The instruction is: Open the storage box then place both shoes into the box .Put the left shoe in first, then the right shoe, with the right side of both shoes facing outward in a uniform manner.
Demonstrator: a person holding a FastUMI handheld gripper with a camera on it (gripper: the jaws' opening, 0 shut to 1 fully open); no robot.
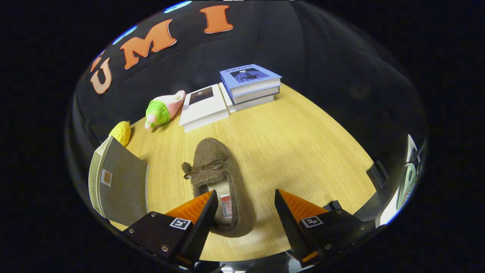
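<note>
The claw (246, 197) has its two fingers wide apart, and they are not squeezing anything. Each finger is shaped like a wedge, with a bumpy ridged side and a small square sticker on its base.

A brown shoe (221, 185) lies flat on the table (303, 151), with its heel end between the fingers. It sits closer to the left finger, which covers part of its opening. I cannot tell if that finger touches it. The shoe looks soft and fuzzy, like a slipper. It has a round toe that points away from the claw, a thin shiny bow (202, 168) on top, and a little fluffy ball beside the bow. A small label shows inside the shoe, but it is too small to read.

The table is smooth, light wood with fine lines in it.

To the left of the shoe stands a box (117, 185) with a flat grey side and a pale edge. The left finger hides its lower part, so I cannot tell if it is open.

Beyond the box sits a bumpy yellow toy (121, 132), half hidden behind it. Near that is a soft green and pink toy (165, 108). Next comes a flat white book (202, 108), and just beside it a stack of books (252, 85) with a blue one on top.
</note>
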